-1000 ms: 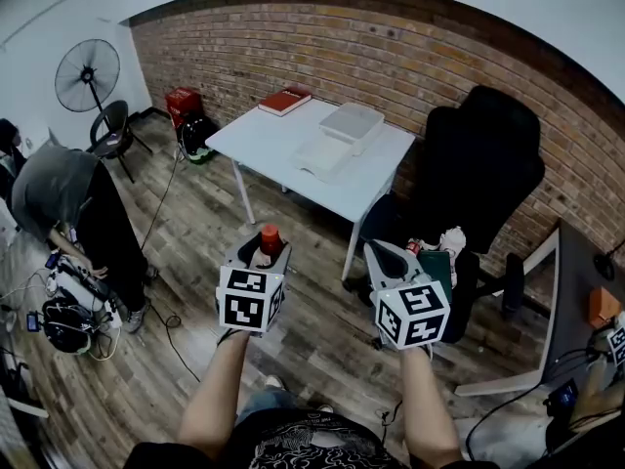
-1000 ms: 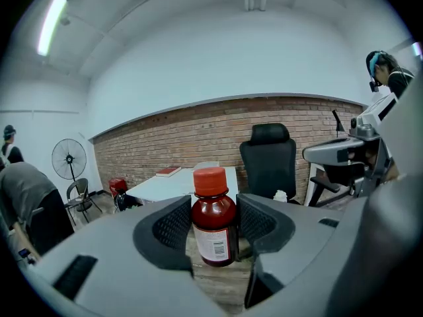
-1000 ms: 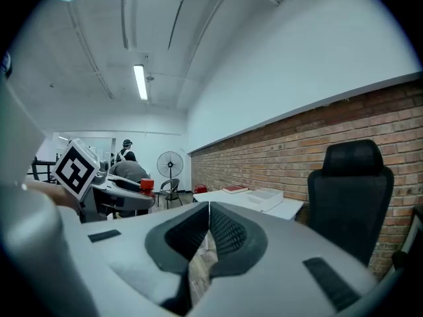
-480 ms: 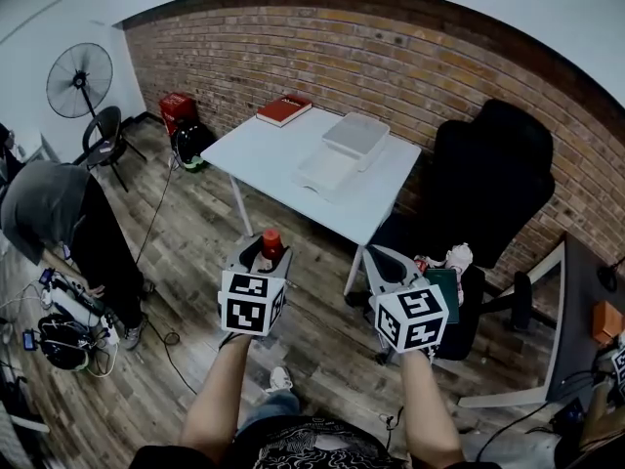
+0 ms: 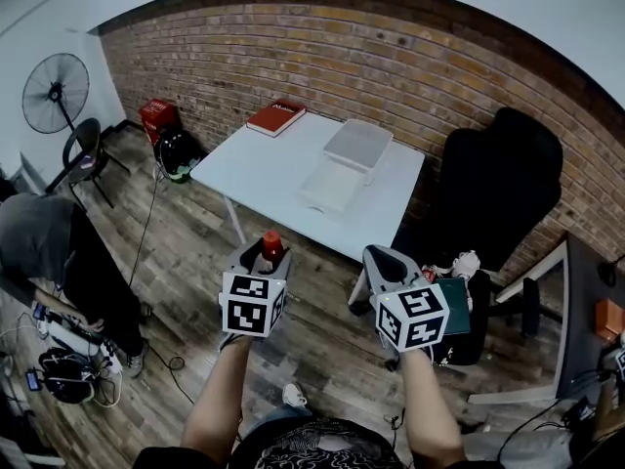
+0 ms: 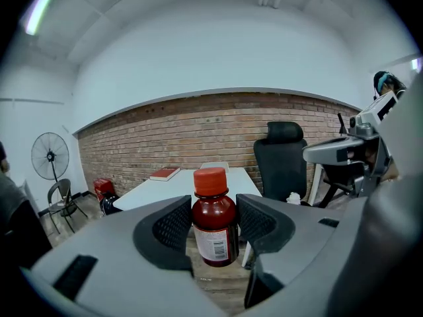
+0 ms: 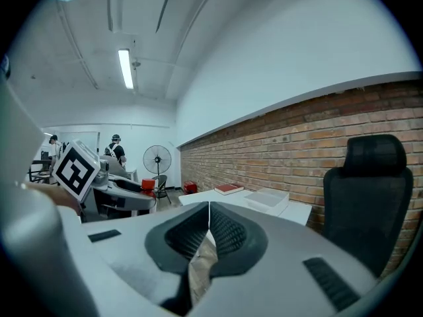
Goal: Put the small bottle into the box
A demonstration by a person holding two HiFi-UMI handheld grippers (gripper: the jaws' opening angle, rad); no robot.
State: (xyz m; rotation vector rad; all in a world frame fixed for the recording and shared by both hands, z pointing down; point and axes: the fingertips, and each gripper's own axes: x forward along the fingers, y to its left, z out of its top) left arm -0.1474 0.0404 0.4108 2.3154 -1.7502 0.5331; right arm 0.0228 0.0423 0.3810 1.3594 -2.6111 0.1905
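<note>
Between the left gripper's (image 5: pixel 264 257) jaws the small bottle (image 6: pixel 214 224) stood clamped upright for carrying — the box (image 5: pixel 357 145) sat on the table (image 5: pixel 249 164) well ahead; the right gripper (image 7: pixel 209 220) was closed, empty.

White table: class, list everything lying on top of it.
A red book lies at the far left corner of the white table. A pale plastic box sits mid-table with a flat pale piece beside it. The box's inside cannot be made out.
</note>
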